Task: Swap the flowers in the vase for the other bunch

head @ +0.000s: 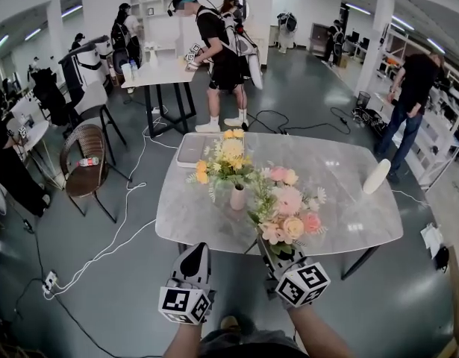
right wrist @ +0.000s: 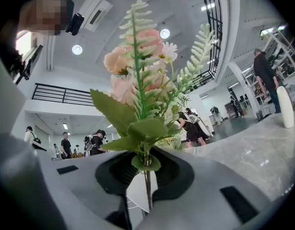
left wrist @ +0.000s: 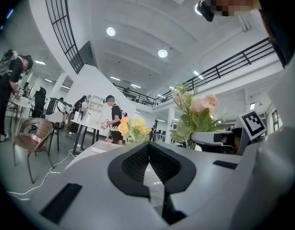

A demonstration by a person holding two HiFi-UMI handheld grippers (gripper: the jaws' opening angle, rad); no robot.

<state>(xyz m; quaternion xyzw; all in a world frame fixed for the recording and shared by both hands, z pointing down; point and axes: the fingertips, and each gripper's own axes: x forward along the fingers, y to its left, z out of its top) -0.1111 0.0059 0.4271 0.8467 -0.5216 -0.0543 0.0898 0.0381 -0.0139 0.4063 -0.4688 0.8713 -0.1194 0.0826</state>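
Your right hand-held gripper [right wrist: 146, 176] is pinching the thin green stems of the pink-and-peach artificial bunch [right wrist: 142, 80]. It holds the blooms upright on your side of the small pale pink vase [head: 237, 198], just to the vase's right. Your left hand-held gripper [left wrist: 149, 164] is pressed together with nothing in it, nearer you than the vase and short of the grey marbled tabletop [head: 341, 177].

The yellow artificial bunch [head: 223, 159] sits in the vase, so taking it out looks like the step in hand. Spread the left jaws first, then come in level at the yellow stems just above the vase mouth, below the leaves. Pull straight up. The vase looks light and narrow, and neither hand is free to steady it, so a sideways tug could tip it. Hold the pink bunch off to the vase's right until the mouth is empty.
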